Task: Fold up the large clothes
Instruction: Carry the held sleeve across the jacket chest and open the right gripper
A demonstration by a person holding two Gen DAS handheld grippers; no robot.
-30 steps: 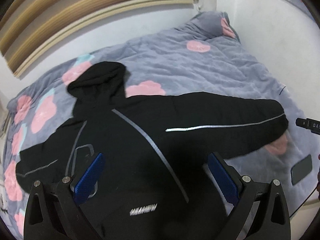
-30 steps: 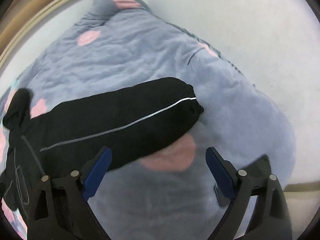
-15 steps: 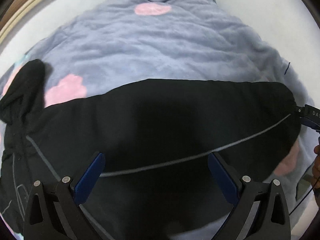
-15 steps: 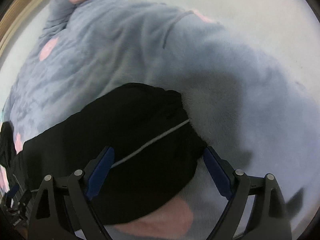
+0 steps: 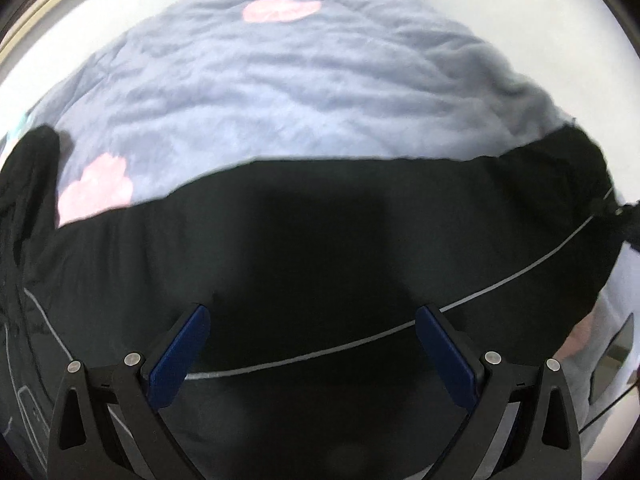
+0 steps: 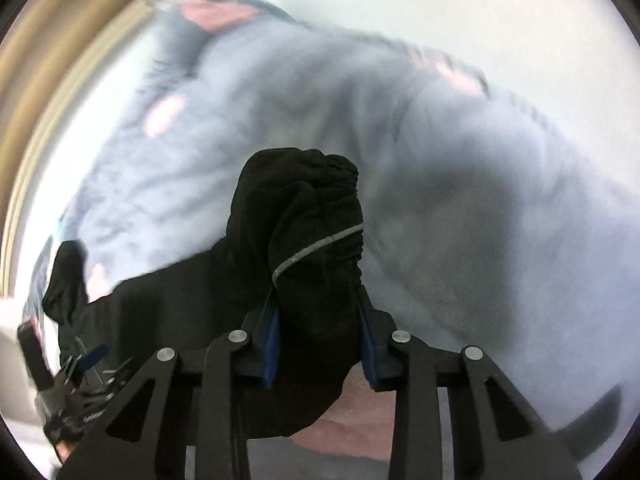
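Sleeve cuff [image 6: 316, 240] sits clamped in right tool [image 6: 320, 344]; left tool [image 5: 310, 336] gapes wide, holding nothing; no legible writing.

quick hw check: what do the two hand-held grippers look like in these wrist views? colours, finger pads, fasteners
Both match. The left hand-held gripper has matte black angular fingers with triangular cut-outs, flat blue pads on the inner faces, and round silver screw heads along the top. The right hand-held gripper has the same black frame, silver screws and blue pads, mostly hidden. No markings or cables are legible on either.
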